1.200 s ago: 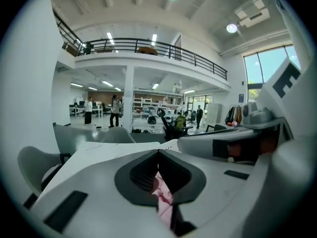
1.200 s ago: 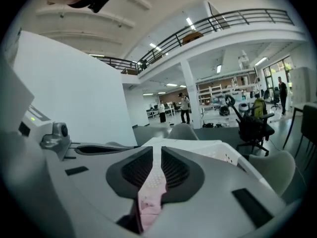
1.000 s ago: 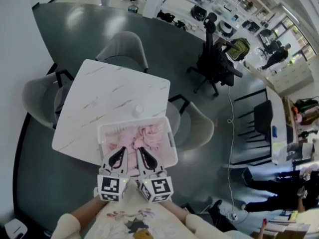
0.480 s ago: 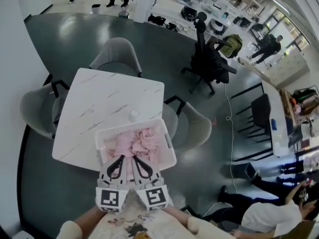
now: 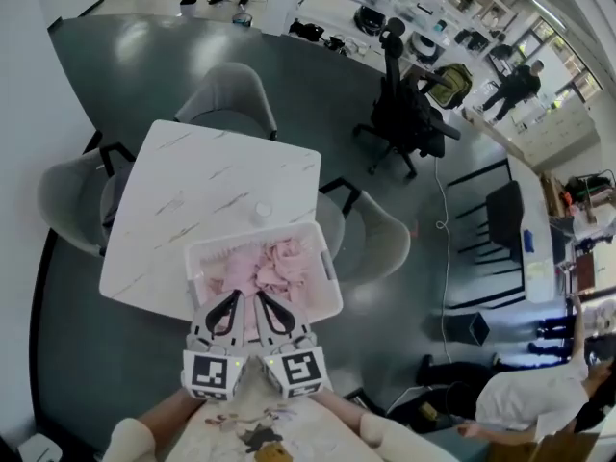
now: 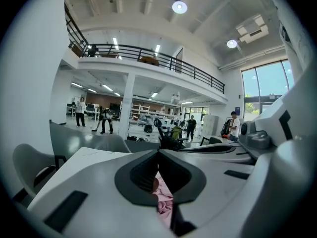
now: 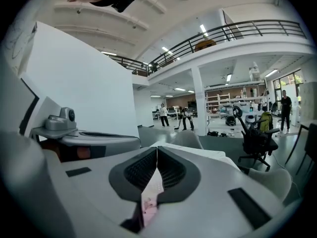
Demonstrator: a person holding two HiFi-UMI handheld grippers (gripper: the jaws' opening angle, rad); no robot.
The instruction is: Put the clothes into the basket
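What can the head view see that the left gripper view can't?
Only the head view: the whole basket, plus the left gripper and right gripper seen from above. Only the left gripper view: a balcony, ceiling lights, and its own jaws closed together, close up. Both: the table, pink clothes and a black office chair.

The table top (image 5: 212, 195) at centre frame is a smooth white marble-pattern slab with grey veining and a low sheen. The basket (image 5: 331, 279) is white moulded plastic. The clothes (image 5: 274, 266) in it are soft pink cloth, crumpled. The floor (image 5: 318, 75) is dark and glossy, mirroring ceiling lights. The left gripper (image 5: 234, 296) and right gripper (image 5: 258, 298) have matt light-grey plastic shells with black ribbed pads (image 6: 142, 172).
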